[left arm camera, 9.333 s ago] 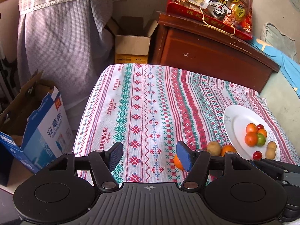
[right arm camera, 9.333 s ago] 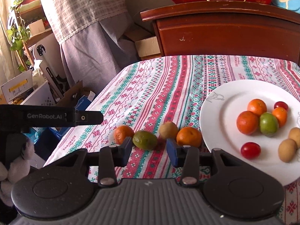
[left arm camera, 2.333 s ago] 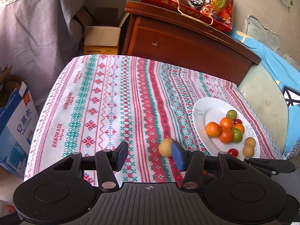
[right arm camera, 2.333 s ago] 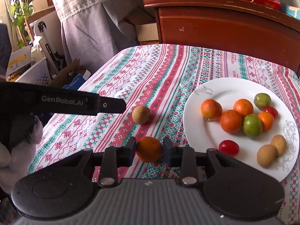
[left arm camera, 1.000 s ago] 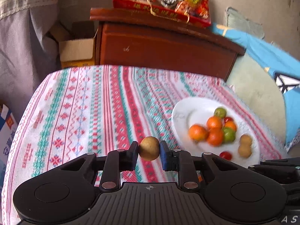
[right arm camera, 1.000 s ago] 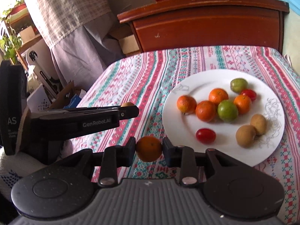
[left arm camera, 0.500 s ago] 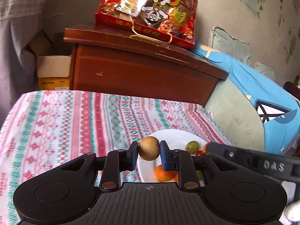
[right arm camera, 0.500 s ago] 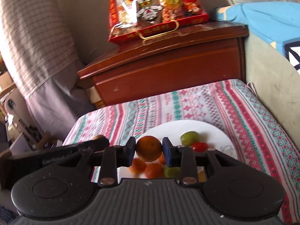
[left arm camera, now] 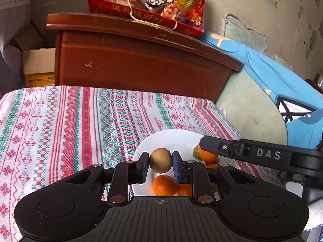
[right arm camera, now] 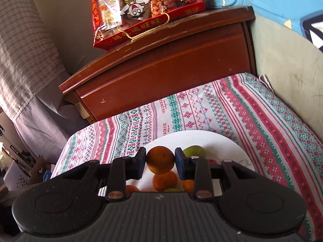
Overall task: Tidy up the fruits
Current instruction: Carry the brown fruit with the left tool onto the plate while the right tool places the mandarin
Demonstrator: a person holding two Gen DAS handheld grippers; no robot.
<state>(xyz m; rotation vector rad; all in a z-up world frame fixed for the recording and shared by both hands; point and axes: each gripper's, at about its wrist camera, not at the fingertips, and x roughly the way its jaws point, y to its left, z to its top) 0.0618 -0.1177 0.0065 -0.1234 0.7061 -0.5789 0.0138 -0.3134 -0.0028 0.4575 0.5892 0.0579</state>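
Left gripper (left arm camera: 160,166): clamped on brown round fruit (left arm camera: 160,160), now carried over white plate (left arm camera: 171,141).
Right gripper (right arm camera: 160,162): clamped on orange (right arm camera: 160,159), likewise lifted off the tablecloth (right arm camera: 232,109) and brought above the plate (right arm camera: 218,143).
Change: both fruits raised from the cloth a second ago; last loose pieces likely, only release left.
Plate contents: oranges (left arm camera: 164,185), green fruit (right arm camera: 193,151), something red half hidden.

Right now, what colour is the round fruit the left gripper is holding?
Brownish tan. The round fruit sits squeezed in the left gripper; the left wrist view shows it best.
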